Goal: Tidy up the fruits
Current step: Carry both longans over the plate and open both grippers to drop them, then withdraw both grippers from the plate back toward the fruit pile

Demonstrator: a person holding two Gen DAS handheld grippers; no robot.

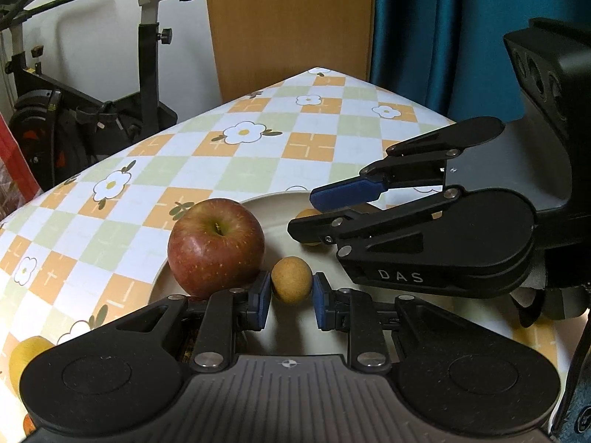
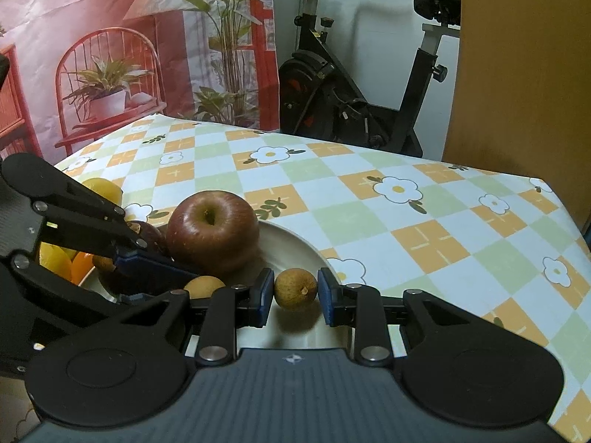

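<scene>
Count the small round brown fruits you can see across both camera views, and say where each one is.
2. One sits between the left gripper's pads, beside the apple; the other sits between the right gripper's pads. More may be hidden behind the grippers.

A black exercise bike (image 2: 354, 85) stands beyond the worktop (image 2: 369, 203), whose cloth carries orange, green and white checks with white flowers. Beside the bike hangs a printed backdrop (image 2: 129, 48) of red furniture and potted plants. A wooden panel (image 1: 291, 22) and teal curtain (image 1: 436, 29) stand behind.
</scene>
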